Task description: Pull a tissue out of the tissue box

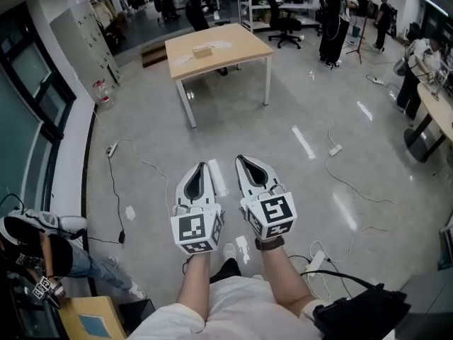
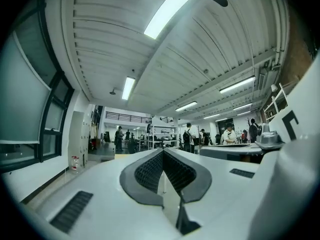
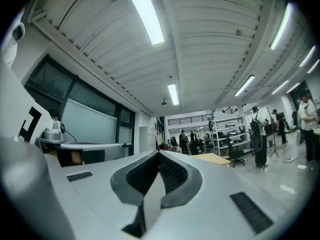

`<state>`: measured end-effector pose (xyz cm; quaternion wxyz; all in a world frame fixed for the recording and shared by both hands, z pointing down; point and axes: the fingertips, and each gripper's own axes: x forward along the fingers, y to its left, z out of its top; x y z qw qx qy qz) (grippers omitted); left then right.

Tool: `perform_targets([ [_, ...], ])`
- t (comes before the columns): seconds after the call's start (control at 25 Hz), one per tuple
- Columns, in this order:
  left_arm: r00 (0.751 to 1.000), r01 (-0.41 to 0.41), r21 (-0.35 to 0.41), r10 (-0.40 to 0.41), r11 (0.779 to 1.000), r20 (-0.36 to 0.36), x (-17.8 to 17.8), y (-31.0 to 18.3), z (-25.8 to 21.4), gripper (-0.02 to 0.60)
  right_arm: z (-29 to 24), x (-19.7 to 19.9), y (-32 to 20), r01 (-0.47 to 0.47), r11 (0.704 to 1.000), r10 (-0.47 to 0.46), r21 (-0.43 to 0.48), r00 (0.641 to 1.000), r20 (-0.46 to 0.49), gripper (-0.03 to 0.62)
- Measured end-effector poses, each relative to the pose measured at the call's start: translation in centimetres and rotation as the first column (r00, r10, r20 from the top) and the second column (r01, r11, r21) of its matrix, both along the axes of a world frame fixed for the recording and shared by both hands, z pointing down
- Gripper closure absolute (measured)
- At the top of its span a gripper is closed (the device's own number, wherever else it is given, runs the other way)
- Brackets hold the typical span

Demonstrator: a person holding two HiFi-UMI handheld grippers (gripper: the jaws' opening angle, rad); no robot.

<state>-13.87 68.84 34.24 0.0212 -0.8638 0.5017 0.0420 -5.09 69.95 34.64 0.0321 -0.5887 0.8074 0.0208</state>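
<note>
The tissue box [image 1: 202, 50] is a small pale box on a light wooden table [image 1: 241, 48], far ahead across the grey floor. Both grippers are held side by side in front of the person, well short of the table. My left gripper [image 1: 201, 167] points forward with its jaws closed tip to tip and nothing between them. My right gripper [image 1: 241, 159] is beside it, also shut and empty. In the left gripper view the black pads [image 2: 150, 171] meet at the tip. The right gripper view shows the table [image 3: 216, 158] far ahead, right of the closed gripper [image 3: 159, 152].
Cables and power strips [image 1: 335, 149] lie across the floor between me and the table. An office chair [image 1: 284, 23] and shelving stand behind it, with people at the back. A person [image 1: 64, 257] sits at lower left. A desk [image 1: 440, 112] lines the right side.
</note>
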Motion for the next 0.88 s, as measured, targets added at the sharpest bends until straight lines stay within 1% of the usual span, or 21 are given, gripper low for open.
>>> perform_targets([
  [0.12, 0.999, -0.017, 0.000, 0.017, 1.000, -0.027, -0.1, -3.8, -0.7, 0.580, -1.1, 0.3, -3.1, -0.048, 0.999, 0.048, 0.014, 0.999, -0.024, 0.589],
  [0.28, 0.999, -0.024, 0.045, 0.026, 0.999, -0.047, -0.9, -8.0, -2.8, 0.580, -3.1, -0.5, -7.3, -0.067, 0.997, 0.070, 0.041, 0.996, -0.057, 0.590],
  [0.36, 0.998, -0.033, 0.060, 0.037, 0.998, -0.058, -1.6, -10.1, -3.5, 0.580, -3.6, -1.3, -9.4, -0.075, 0.996, 0.078, 0.051, 0.995, -0.061, 0.589],
  [0.52, 0.997, -0.032, 0.070, 0.037, 0.997, -0.072, -4.0, -13.9, -3.7, 0.580, -3.8, -3.5, -13.3, -0.085, 0.994, 0.089, 0.061, 0.994, -0.067, 0.589],
  [0.64, 0.996, -0.035, 0.061, 0.040, 0.997, -0.081, -5.4, -16.5, -3.3, 0.580, -3.6, -4.9, -15.9, -0.093, 0.993, 0.098, 0.068, 0.993, -0.070, 0.589],
  [0.8, 0.989, -0.066, 0.016, 0.067, 0.998, -0.130, -6.2, -18.5, -2.4, 0.580, -2.5, -6.0, -18.4, -0.075, 0.996, 0.076, 0.040, 0.996, -0.039, 0.589],
  [0.88, 0.990, -0.072, 0.012, 0.072, 0.997, -0.123, -6.2, -19.5, -2.1, 0.580, -2.2, -6.4, -19.5, -0.059, 0.998, 0.060, 0.034, 0.998, -0.021, 0.589],
])
